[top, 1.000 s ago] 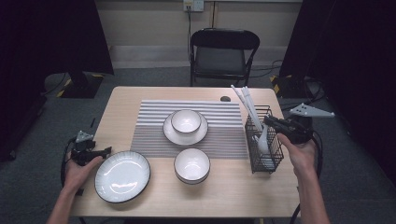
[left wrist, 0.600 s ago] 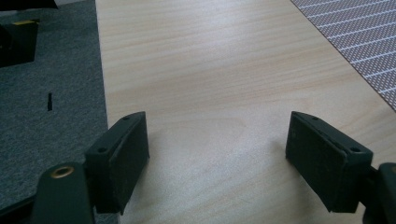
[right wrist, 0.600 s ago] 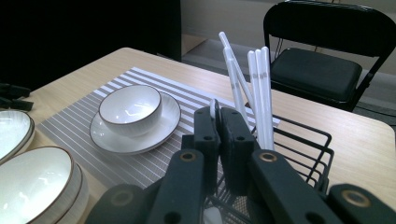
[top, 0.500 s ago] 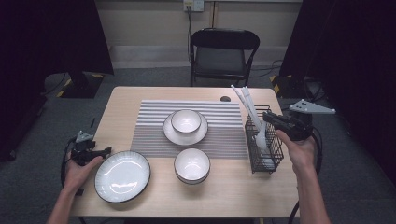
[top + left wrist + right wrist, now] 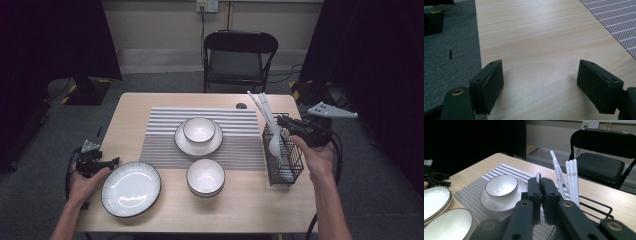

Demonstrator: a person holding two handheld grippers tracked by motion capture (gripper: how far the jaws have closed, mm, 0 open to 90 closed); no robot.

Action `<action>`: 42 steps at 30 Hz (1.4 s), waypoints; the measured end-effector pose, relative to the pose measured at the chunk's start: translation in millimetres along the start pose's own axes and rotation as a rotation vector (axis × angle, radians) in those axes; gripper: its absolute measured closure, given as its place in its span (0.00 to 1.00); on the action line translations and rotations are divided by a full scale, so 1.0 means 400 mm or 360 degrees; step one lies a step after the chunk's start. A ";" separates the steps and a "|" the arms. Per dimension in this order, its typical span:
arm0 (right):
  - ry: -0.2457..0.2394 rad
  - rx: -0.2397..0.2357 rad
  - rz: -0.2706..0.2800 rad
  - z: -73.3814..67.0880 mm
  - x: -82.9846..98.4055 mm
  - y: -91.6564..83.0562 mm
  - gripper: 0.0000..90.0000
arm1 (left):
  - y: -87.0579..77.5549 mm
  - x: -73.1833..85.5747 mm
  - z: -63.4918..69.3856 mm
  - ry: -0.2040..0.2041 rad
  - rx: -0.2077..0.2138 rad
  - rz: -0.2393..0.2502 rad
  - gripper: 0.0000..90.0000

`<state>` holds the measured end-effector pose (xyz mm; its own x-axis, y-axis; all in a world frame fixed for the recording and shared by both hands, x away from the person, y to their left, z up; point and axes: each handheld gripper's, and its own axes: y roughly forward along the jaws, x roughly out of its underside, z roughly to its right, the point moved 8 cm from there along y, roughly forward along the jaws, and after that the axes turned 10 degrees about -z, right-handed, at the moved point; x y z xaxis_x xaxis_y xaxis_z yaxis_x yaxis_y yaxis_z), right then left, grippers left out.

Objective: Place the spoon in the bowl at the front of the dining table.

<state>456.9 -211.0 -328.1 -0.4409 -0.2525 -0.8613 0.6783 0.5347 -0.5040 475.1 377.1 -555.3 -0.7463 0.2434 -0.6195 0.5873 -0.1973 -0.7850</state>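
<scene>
Wooden table stands on grey carpet, with a black folding chair at its far side and a striped placemat across its middle.

At the near left corner, the left gripper is held low over the table edge, jaws set wide apart with nothing between them; in the left gripper view only bare tabletop lies between its pads. Just beside it to the right sits a white plate with a dark rim.

On the placemat, a bowl rests on a saucer. Nearer the person, a second bowl sits at the placemat's near edge.

At the right, a black wire basket holds upright white chopsticks. The right gripper is above the basket's far end, jaws clamped on the handle of a white spoon, whose bowl hangs down inside the basket.
</scene>
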 end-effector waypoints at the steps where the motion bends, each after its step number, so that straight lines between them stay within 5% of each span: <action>1: -0.0003 -0.0004 0.0005 -0.004 -0.004 0.002 0.96 | 0.000 0.000 0.000 -0.0001 0.0000 0.0001 0.23; 42: -0.0027 -0.0148 0.0005 -0.099 -0.056 0.144 0.96 | 0.000 0.000 0.000 0.0000 0.0001 0.0004 0.23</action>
<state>482.6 -142.6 -335.2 -0.4283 -0.2643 -0.8641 0.6219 0.6075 -0.4941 475.3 377.0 -555.3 -0.7447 0.2431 -0.6215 0.5890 -0.1986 -0.7834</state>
